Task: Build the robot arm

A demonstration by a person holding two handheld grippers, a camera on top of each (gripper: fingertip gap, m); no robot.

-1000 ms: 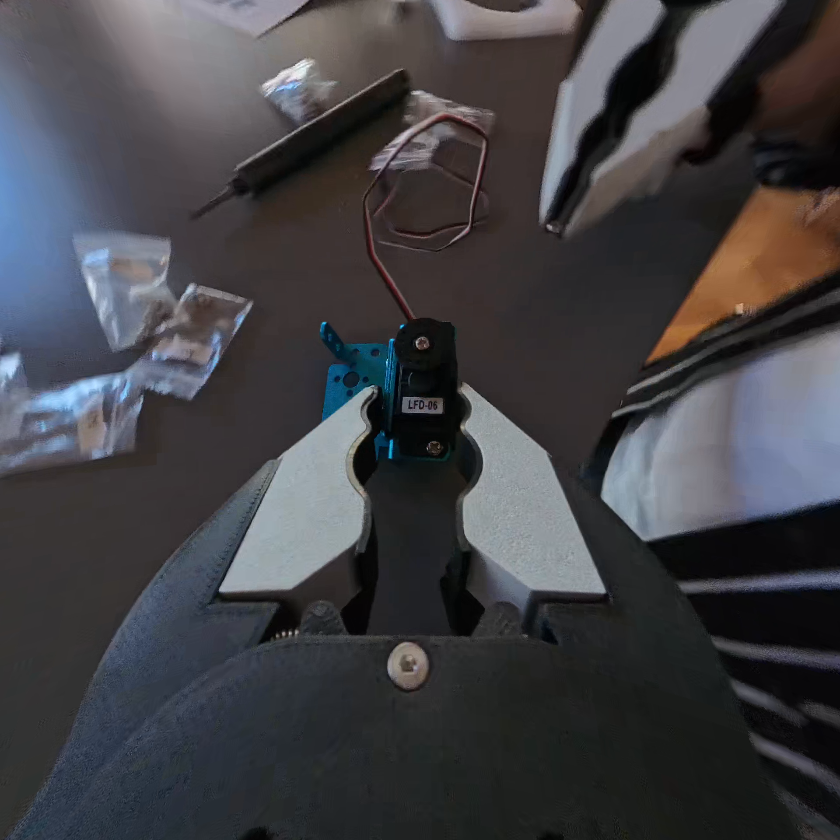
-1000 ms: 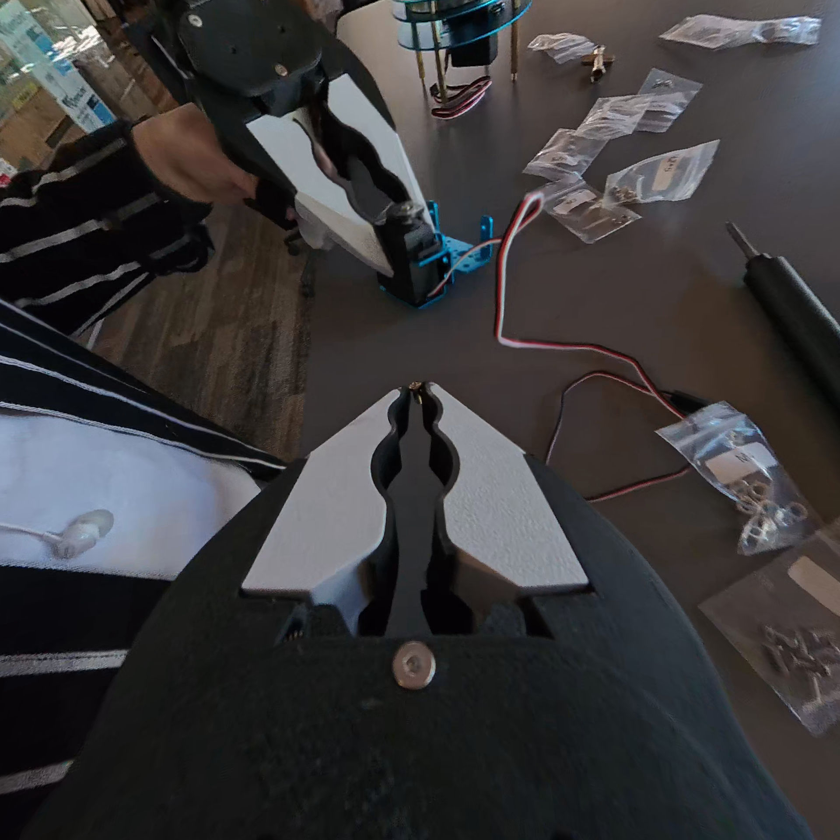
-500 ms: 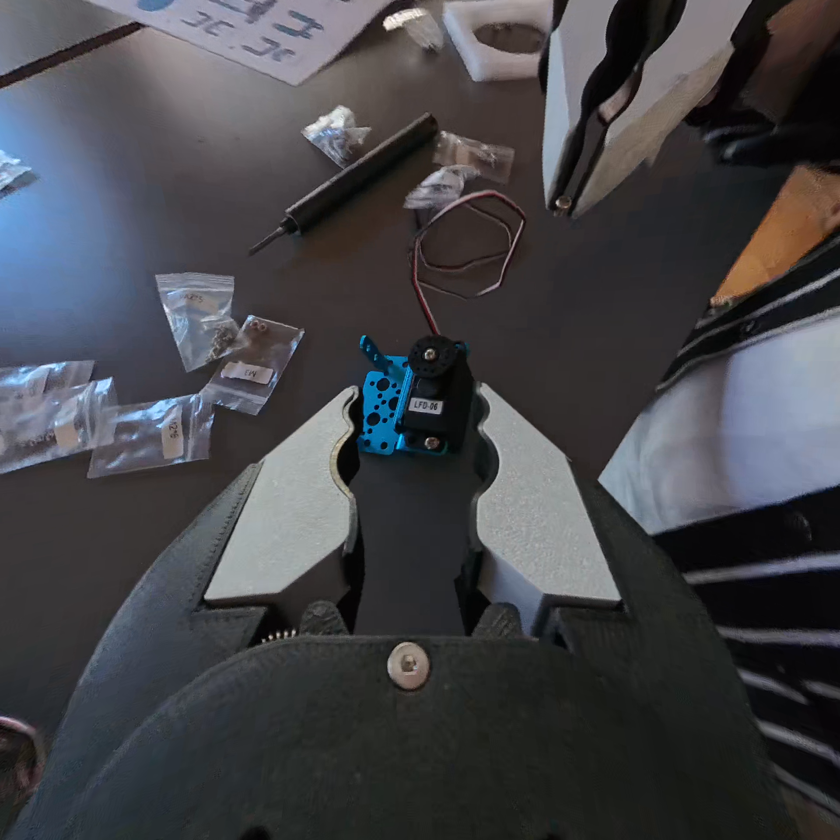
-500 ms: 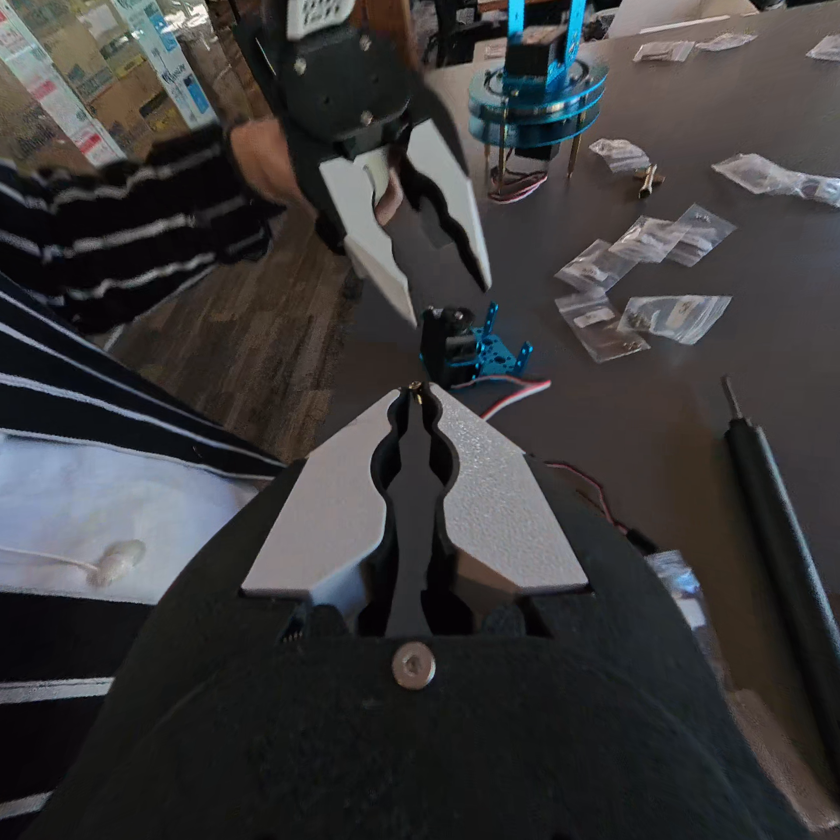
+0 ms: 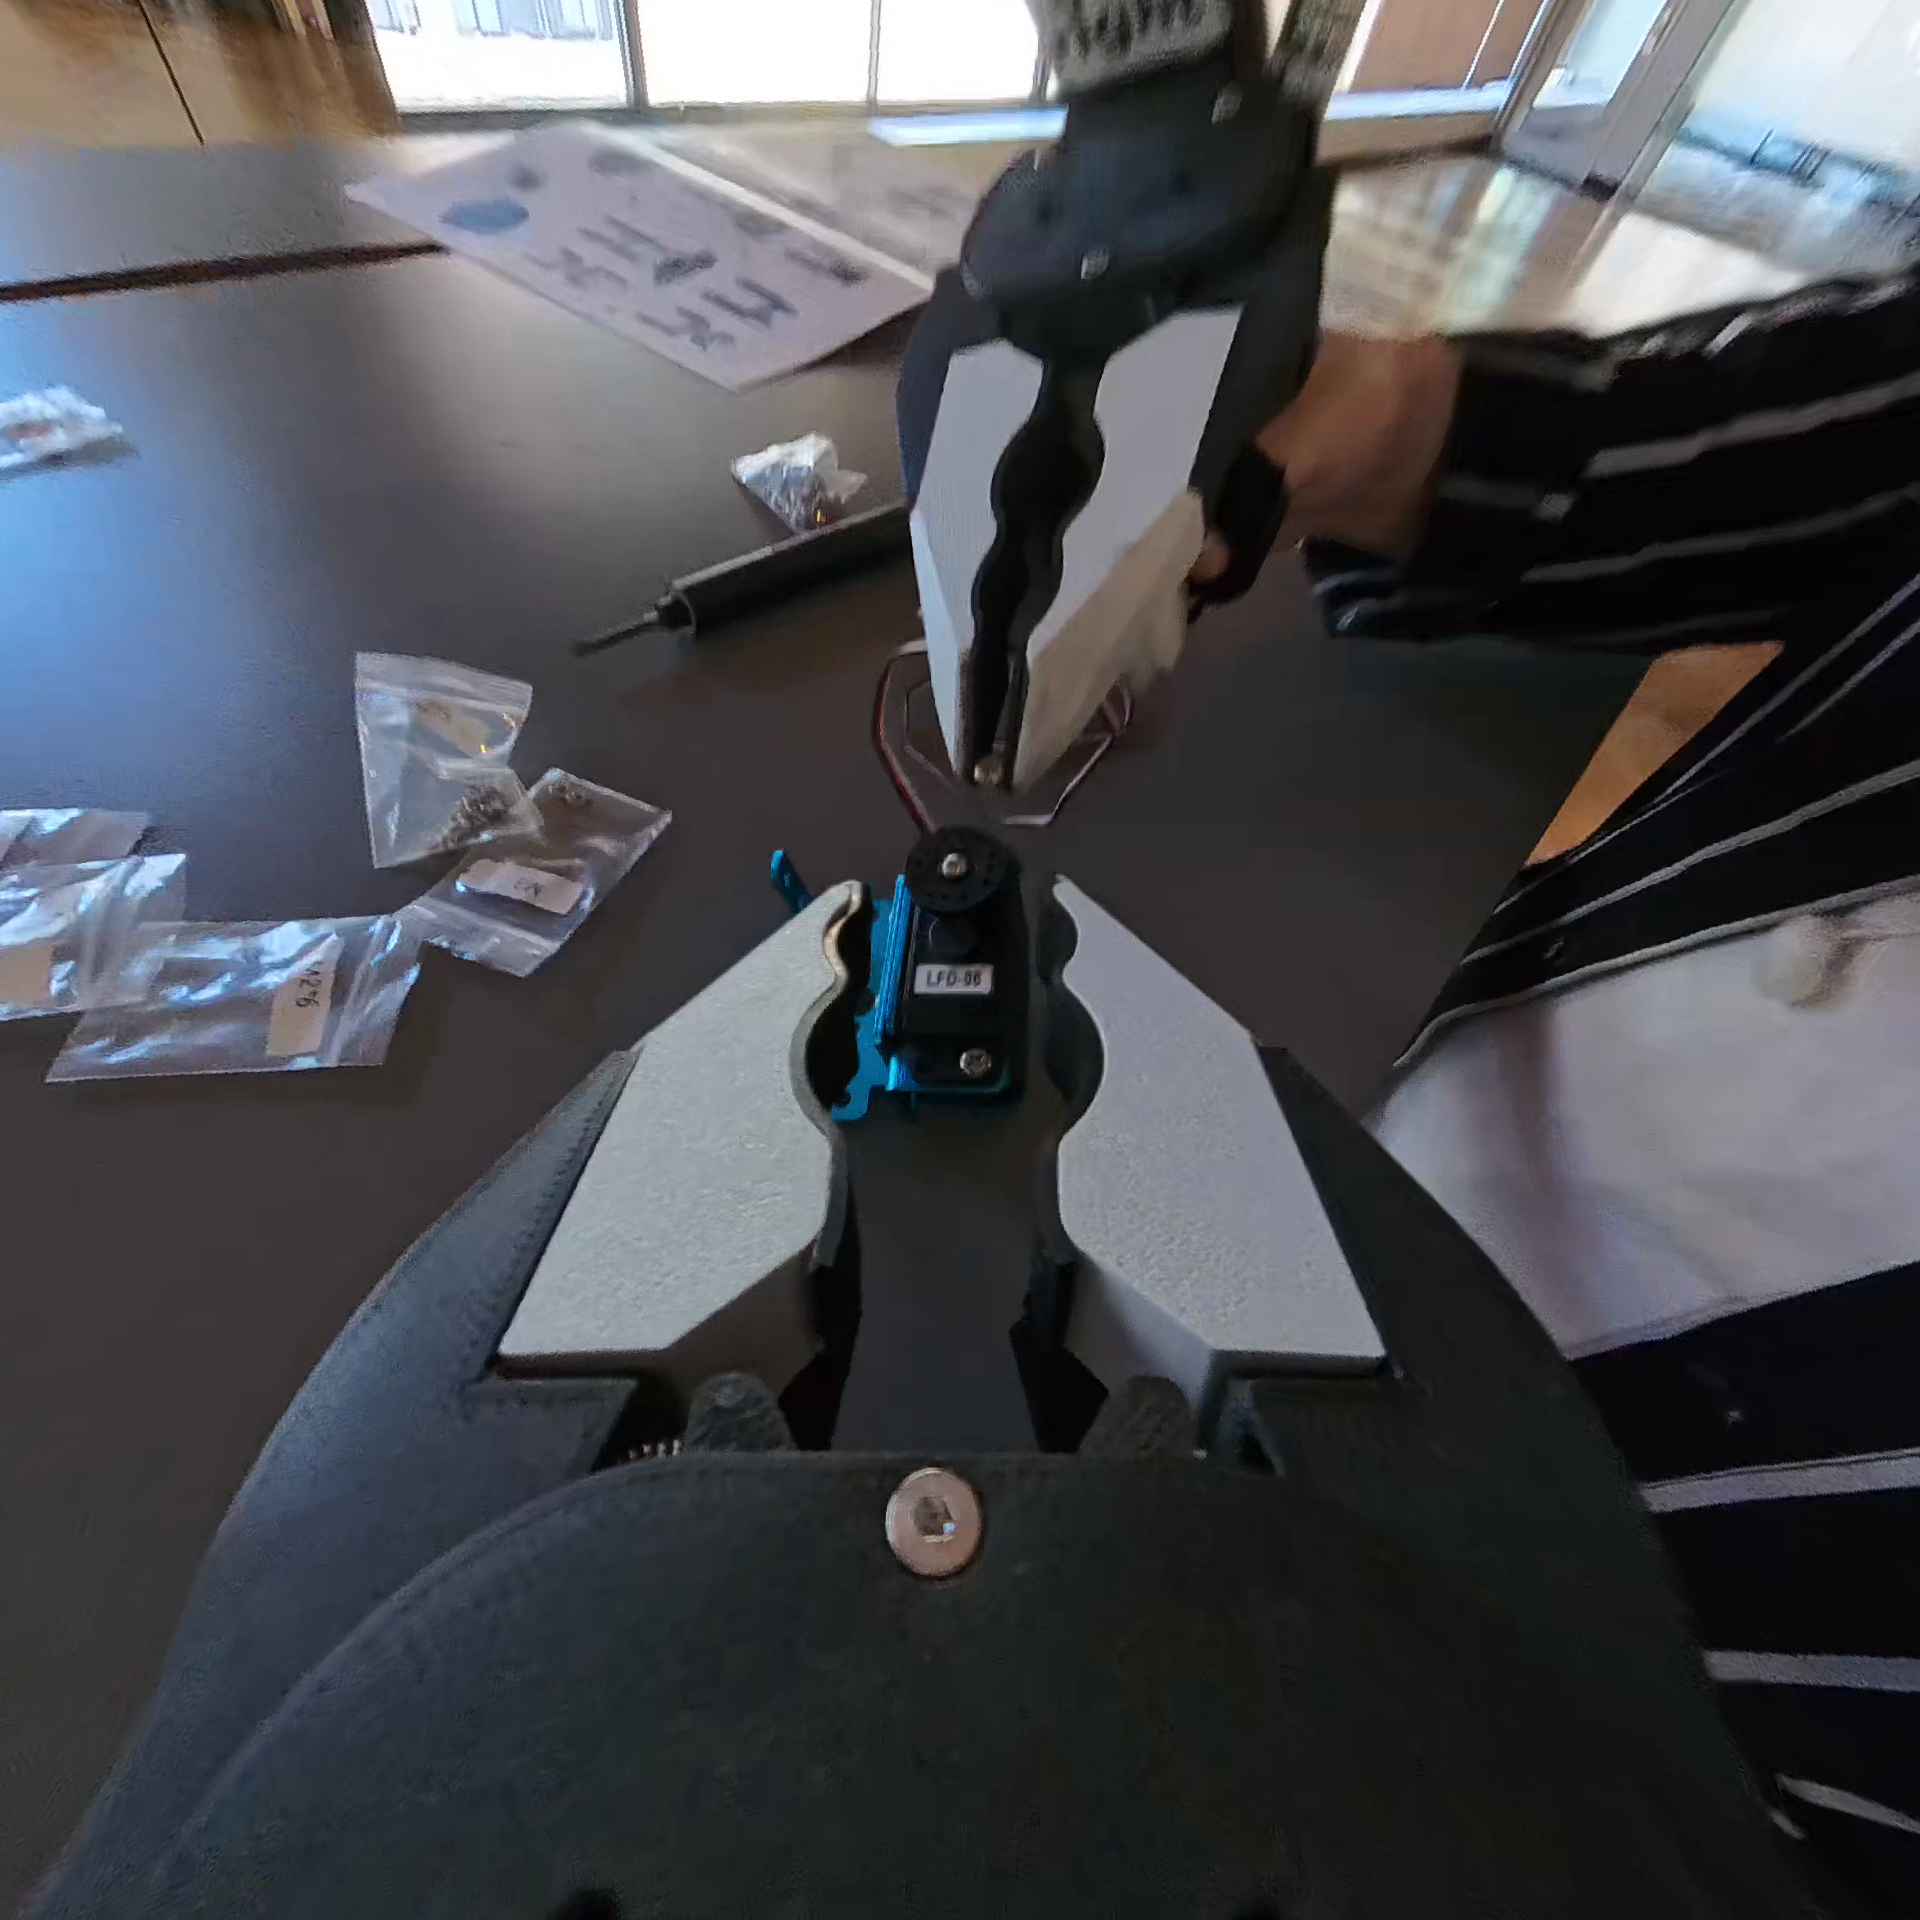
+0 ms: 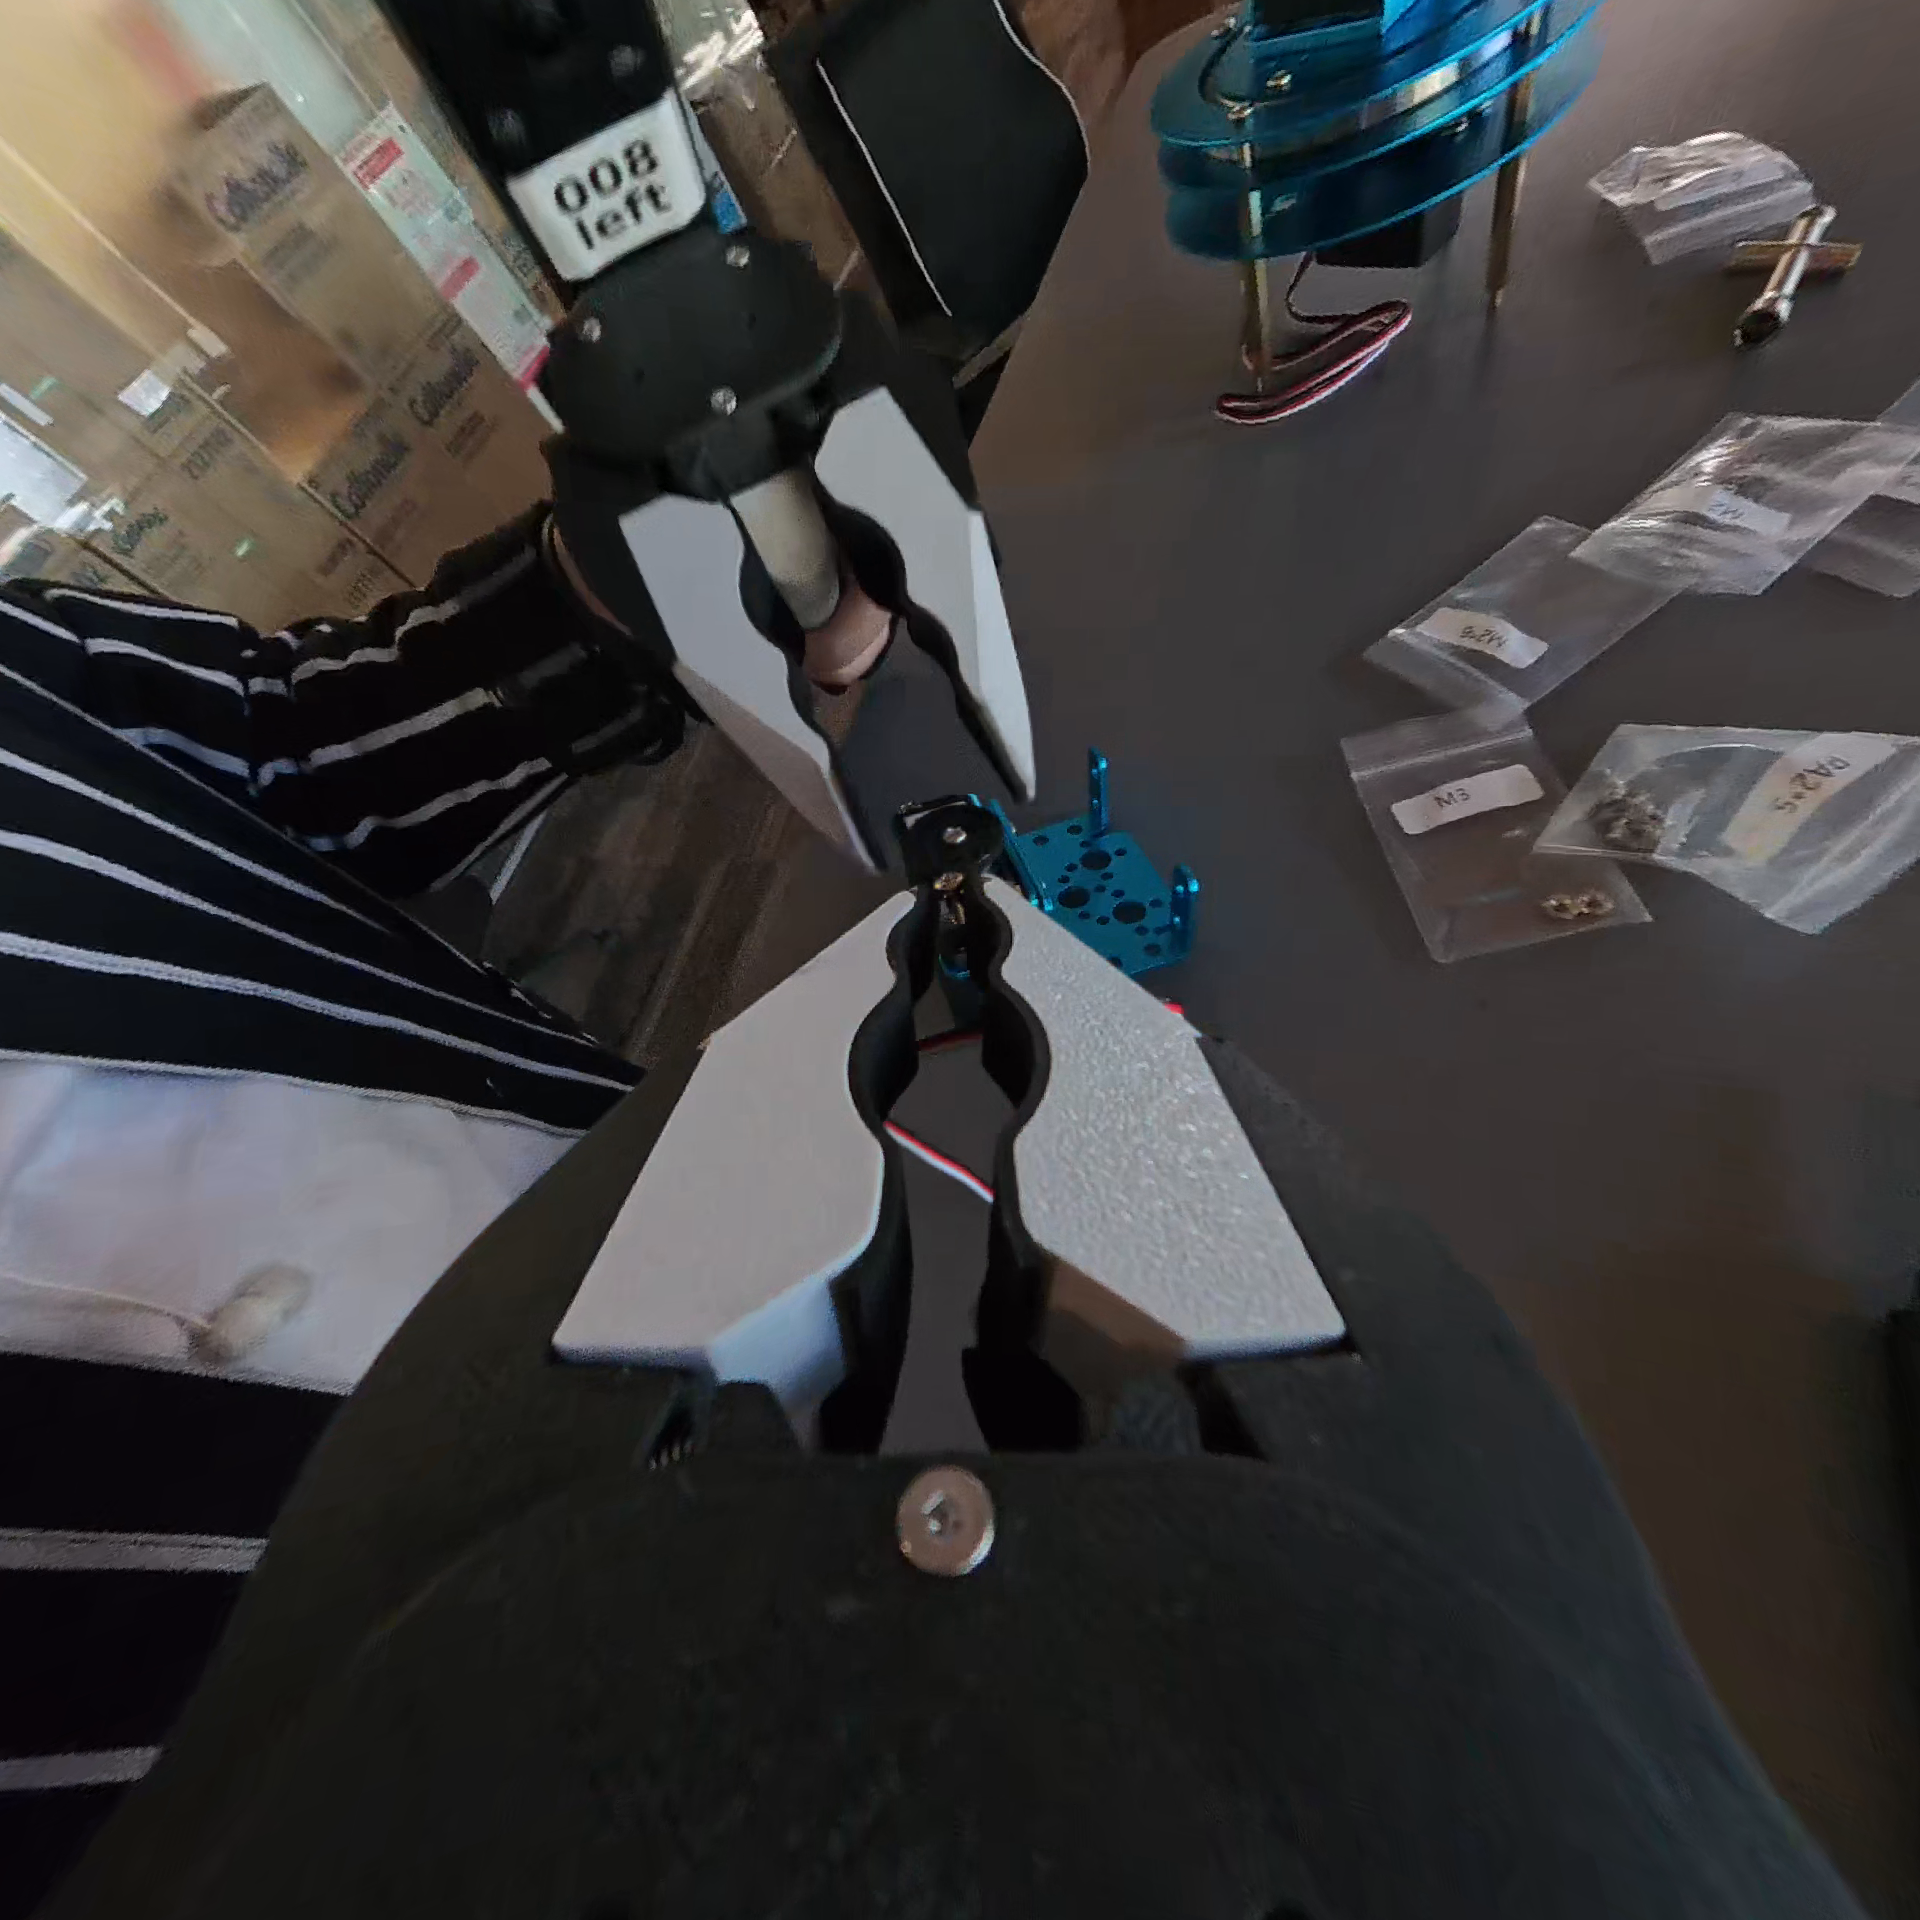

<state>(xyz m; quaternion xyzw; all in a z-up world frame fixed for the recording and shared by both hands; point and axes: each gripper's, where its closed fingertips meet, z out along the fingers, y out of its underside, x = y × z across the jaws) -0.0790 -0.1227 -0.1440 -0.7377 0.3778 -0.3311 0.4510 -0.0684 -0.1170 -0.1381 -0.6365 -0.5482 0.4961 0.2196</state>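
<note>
A black servo (image 5: 956, 997) fixed in a blue metal bracket (image 5: 883, 1003) stands on the dark table (image 5: 260, 540). My left gripper (image 5: 951, 899) is open, with its fingers on either side of the servo and small gaps showing. My right gripper (image 5: 987, 764) is shut on a small screw (image 5: 987, 771) and hangs just above and beyond the round servo horn (image 5: 954, 862). In the right wrist view my right gripper (image 6: 948, 883) pinches the screw (image 6: 948, 896) right by the servo (image 6: 951, 831). The left gripper (image 6: 945, 823) straddles the servo from above. The bracket (image 6: 1101, 883) lies to its right.
A red, white and black servo wire (image 6: 935, 1148) runs under the right gripper. Small plastic bags of screws (image 5: 447, 748) (image 6: 1486, 831), a black screwdriver (image 5: 769, 577), a printed sheet (image 5: 665, 249), a blue round platform on standoffs (image 6: 1371, 114) and a cross wrench (image 6: 1787, 270) lie around. A person's striped sleeve (image 5: 1662, 499) is at the table edge.
My left gripper has opened off the servo, which stays between its fingers. My right gripper has carried the screw in close to the servo horn.
</note>
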